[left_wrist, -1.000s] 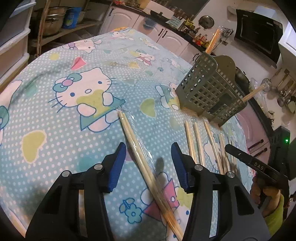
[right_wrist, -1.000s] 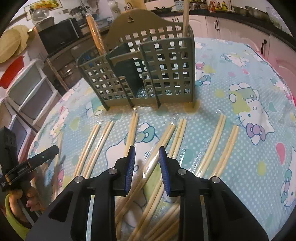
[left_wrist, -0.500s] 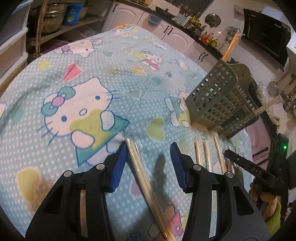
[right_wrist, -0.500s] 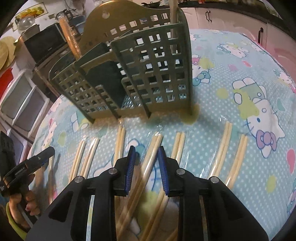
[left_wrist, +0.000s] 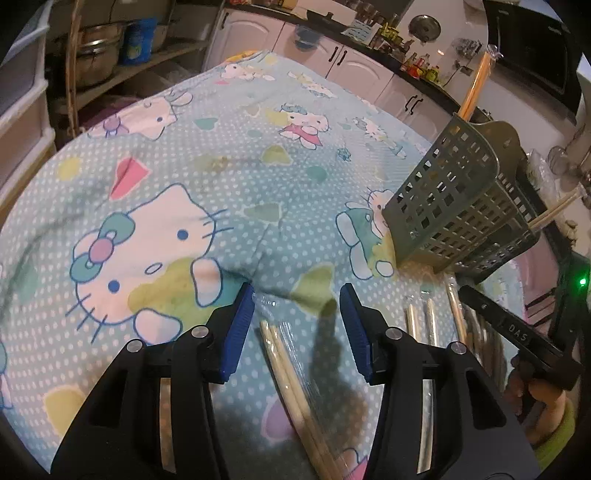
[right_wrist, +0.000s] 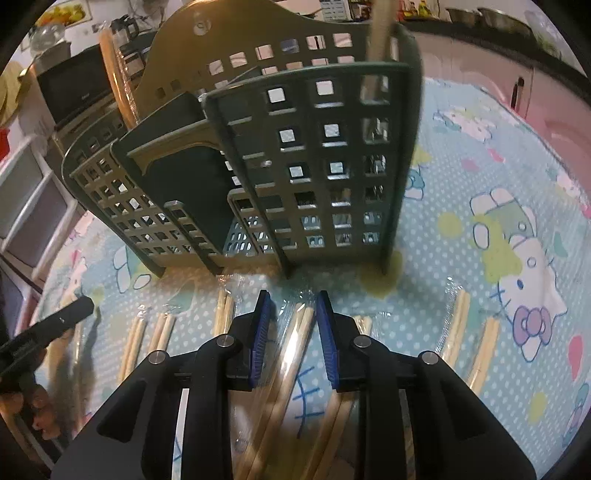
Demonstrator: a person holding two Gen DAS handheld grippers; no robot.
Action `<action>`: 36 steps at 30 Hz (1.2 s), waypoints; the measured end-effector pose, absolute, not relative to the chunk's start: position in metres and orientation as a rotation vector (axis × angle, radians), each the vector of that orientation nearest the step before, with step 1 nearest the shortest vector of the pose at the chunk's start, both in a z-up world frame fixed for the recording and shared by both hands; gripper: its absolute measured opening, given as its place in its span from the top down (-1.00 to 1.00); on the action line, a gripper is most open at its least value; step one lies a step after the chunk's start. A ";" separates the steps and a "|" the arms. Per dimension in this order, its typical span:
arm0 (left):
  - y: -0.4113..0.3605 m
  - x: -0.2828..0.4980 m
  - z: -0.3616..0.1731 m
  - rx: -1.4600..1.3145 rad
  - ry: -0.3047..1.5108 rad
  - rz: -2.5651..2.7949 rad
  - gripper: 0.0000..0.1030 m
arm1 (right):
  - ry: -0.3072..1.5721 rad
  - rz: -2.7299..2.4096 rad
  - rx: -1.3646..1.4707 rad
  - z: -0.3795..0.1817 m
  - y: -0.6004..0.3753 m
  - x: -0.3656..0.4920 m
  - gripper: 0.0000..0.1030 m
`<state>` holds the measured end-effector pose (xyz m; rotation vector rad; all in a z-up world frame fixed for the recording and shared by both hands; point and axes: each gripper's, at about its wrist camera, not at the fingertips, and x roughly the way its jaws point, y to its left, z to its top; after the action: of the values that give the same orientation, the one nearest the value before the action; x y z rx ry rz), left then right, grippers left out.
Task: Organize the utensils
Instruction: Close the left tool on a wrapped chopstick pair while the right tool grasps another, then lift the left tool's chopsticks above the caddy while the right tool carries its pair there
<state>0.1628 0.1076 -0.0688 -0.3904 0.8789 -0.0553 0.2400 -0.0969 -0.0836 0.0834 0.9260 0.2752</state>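
Several clear-wrapped pairs of wooden chopsticks lie in a row on the cartoon-cat cloth in front of a green slotted caddy (right_wrist: 295, 166), also in the left wrist view as the caddy (left_wrist: 461, 206). My left gripper (left_wrist: 297, 291) is open, low over the far end of one wrapped pair (left_wrist: 284, 365), pads apart from it. My right gripper (right_wrist: 293, 299) has its jaws narrow around the tip of another pair (right_wrist: 301, 328) on the cloth, with gaps beside it. A wrapped pair (right_wrist: 114, 74) and a bare stick (right_wrist: 380, 29) stand in the caddy.
The caddy stands just beyond my right gripper's fingertips. A left gripper finger (right_wrist: 55, 321) and a hand (right_wrist: 26, 402) show at the left edge. Storage drawers (right_wrist: 33, 206) and a microwave (right_wrist: 81, 92) lie past the table; cabinets (left_wrist: 343, 62) line the back.
Both grippers slid forward along their chopstick pairs toward the caddy, so only the pairs' far ends now lie between the jaws. The caddy looms larger in the right wrist view.
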 end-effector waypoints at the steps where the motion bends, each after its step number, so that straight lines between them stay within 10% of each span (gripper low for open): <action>1: 0.106 0.164 -0.069 -0.369 0.875 -0.049 0.23 | 0.922 0.270 0.073 -0.084 -0.096 0.241 0.66; 10: 0.121 0.166 -0.069 -0.376 0.867 0.003 0.99 | 0.887 0.320 0.135 -0.069 -0.110 0.237 0.76; 36: 0.093 0.111 0.074 -0.405 0.506 -0.178 1.00 | 0.513 0.539 0.159 0.054 -0.139 0.157 0.89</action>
<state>0.1109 0.0928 0.0737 -0.4052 0.5061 -0.1780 0.1572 -0.1394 0.0543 0.1586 0.5135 0.5391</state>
